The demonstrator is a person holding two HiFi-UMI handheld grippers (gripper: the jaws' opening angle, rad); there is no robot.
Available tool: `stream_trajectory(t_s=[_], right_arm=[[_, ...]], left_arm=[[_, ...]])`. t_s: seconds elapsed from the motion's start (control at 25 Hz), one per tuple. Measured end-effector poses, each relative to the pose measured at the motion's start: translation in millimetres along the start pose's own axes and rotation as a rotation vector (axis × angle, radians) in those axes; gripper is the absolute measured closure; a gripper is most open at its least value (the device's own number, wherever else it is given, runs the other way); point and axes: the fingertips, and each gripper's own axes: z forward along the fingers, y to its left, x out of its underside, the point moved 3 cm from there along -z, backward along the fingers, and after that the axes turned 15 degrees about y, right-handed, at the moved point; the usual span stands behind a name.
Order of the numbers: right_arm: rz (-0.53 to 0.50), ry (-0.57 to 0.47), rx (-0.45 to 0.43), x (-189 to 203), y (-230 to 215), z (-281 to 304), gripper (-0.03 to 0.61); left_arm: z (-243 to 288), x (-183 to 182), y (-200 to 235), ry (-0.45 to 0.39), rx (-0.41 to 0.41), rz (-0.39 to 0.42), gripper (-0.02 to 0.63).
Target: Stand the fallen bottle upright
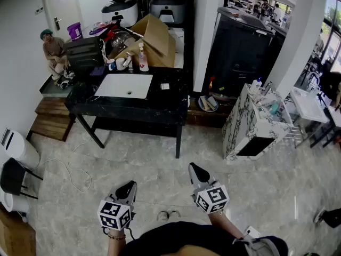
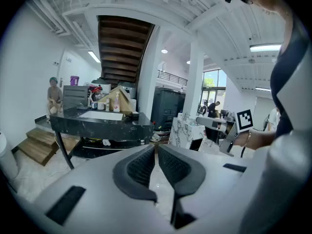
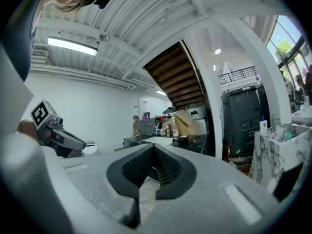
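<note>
The black table with a white inset basin stands well ahead of me. At its back, a pink-capped bottle stands upright among cups. A small white item lies on the tabletop; I cannot tell whether it is the fallen bottle. My left gripper and right gripper hover over the floor near my body, far short of the table. Both are shut and hold nothing. The left gripper view shows its own pads pressed together, and the right gripper view shows its own pads likewise.
A marbled cabinet with bottles stands at the right. A cardboard box is at the table's back. A person crouches at the far left above wooden steps. A cable runs across the floor. A black stool stands at the left edge.
</note>
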Motion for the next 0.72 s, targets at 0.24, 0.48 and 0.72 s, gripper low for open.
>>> stream_trajectory(t_s=[0.24,0.48,0.72], right_arm=[[-0.017,-0.010,0.015,-10,-9,3,0.574],[-0.009,0.000,0.023,-6,-13,6,0.574],[-0.010,-0.014,0.046,-10,-19,3,0.574]], left_arm=[[-3,-12,9,-0.072,0.003,-0.049,0.598],[14,-29,0,-0.080,0.013,0.023,0.611],[17,-55,-3,-0.168,0.041,0.056,0.603]])
